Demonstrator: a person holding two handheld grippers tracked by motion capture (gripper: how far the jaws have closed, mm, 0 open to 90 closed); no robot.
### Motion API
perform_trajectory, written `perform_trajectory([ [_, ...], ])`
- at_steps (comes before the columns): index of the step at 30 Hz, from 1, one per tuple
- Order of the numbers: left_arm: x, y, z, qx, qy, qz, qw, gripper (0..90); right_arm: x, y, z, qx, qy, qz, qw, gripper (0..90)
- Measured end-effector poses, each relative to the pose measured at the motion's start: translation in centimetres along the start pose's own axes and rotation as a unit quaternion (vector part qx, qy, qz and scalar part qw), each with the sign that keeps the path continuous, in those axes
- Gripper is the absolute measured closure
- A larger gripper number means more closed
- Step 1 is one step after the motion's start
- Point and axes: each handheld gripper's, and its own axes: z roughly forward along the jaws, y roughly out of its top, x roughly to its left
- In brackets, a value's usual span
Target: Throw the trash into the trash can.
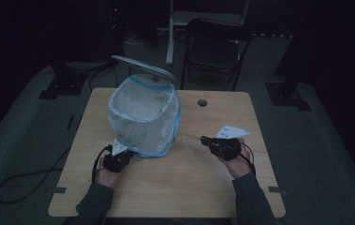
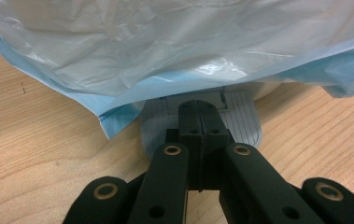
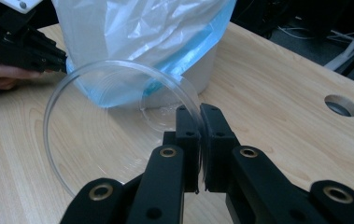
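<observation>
A small pedal bin (image 1: 143, 117) lined with a white and blue plastic bag (image 2: 165, 46) stands on the wooden table (image 1: 180, 187), its lid (image 1: 143, 68) raised. My left gripper (image 2: 201, 109) is shut with nothing between its jaws, and its tips rest on the bin's grey ribbed pedal (image 2: 244, 123). From above, the left gripper (image 1: 122, 153) sits at the bin's near side. My right gripper (image 3: 200, 116) is shut on the rim of a clear plastic cup (image 3: 114, 107) and holds it just above the table, to the right of the bin. The high view shows the right gripper (image 1: 209, 139) and the cup (image 1: 191, 139).
A round cable hole (image 1: 202, 102) lies in the table behind the right hand. A dark folding chair (image 1: 212, 47) stands beyond the far edge. A black cable (image 1: 25, 180) trails over the floor at the left. The room around is dim.
</observation>
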Motion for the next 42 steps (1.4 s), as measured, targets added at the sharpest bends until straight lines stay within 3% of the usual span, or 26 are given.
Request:
perform_trajectory([
  [42, 0.1, 0.0, 0.0, -0.001, -0.003, -0.004, 1.0, 90.0, -0.5, 4.7, -2.4, -0.049, -0.014, -0.018, 0.9985, 86.9],
])
